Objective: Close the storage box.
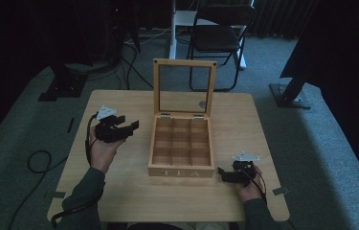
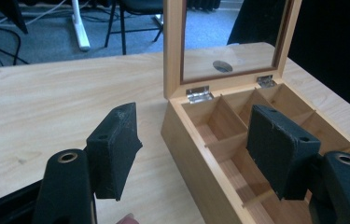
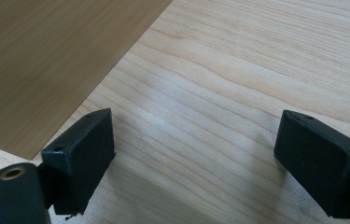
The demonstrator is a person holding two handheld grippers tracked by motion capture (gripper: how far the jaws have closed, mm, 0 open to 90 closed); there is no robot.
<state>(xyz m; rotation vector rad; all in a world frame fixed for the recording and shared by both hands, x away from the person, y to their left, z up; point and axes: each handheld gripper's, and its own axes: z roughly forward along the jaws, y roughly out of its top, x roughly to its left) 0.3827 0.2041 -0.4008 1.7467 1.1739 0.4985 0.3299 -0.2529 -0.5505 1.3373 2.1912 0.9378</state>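
Tea box [image 1: 182,146] sits mid-tabletop [image 1: 119,191], lid [image 1: 185,88] propped upright, compartments empty. Left gripper [image 1: 130,128] just left of it, right gripper [image 1: 221,172] at its front-right corner, jaws apart on both. Risk: clipping the lid could slam it shut or shove the box.

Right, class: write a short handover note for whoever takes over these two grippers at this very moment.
Left gripper: open, holding nothing, just left of the tea box, pointing toward it.
Right gripper: open, holding nothing, low over the table by the box's front right corner.
Tea box: mid-table, its glass lid standing upright on its hinges; the compartments look bare.
Done: the lid is up.
Left: neither gripper touches the box yet. Probably either filling or closing comes next, and the left gripper is better placed for the lid.
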